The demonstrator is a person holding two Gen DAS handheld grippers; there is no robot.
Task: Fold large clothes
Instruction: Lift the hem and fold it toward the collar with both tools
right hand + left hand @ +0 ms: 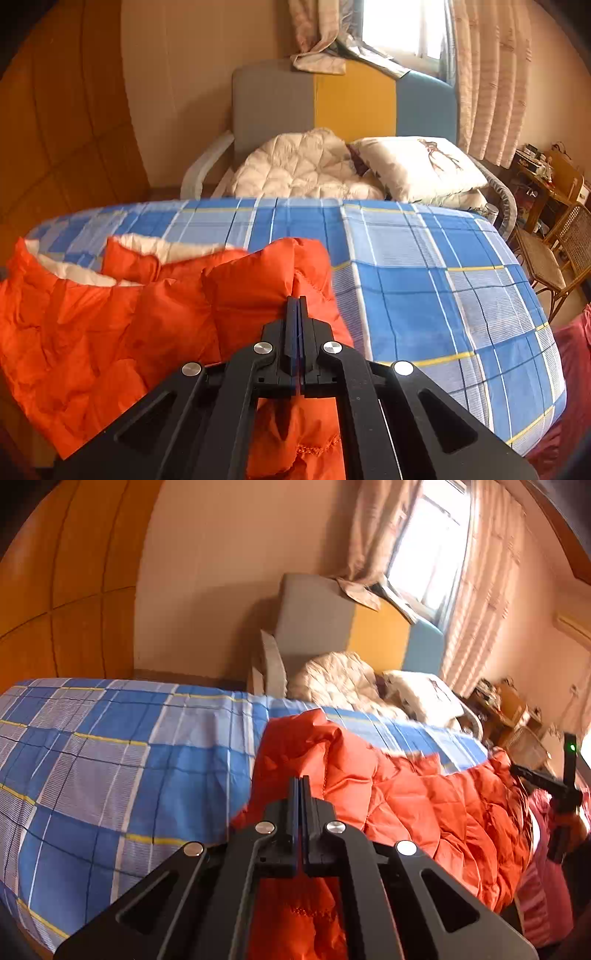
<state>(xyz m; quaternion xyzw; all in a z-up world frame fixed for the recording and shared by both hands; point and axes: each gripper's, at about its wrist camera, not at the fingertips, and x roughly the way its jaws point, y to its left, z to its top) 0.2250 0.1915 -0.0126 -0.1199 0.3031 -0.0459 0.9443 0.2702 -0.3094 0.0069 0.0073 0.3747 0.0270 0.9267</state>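
Observation:
An orange quilted down jacket [406, 797] with a white lining lies bunched at the near edge of a bed with a blue plaid sheet [110, 760]. My left gripper [300, 781] is shut on the jacket's fabric at one end. My right gripper [297, 300] is shut on the jacket [129, 325] at the other end; the white lining [74, 271] shows along its far edge. The right gripper also shows in the left wrist view [554, 786] at the far right. The jacket hangs between the two grippers, partly off the bed edge.
The plaid sheet [443, 288] stretches beyond the jacket. A cream quilt [303, 166] and a pillow [417, 166] lie at the bed's head before a grey, yellow and blue headboard [351, 96]. Rattan chairs [554, 254] stand right. A wooden wardrobe [55, 590] stands left.

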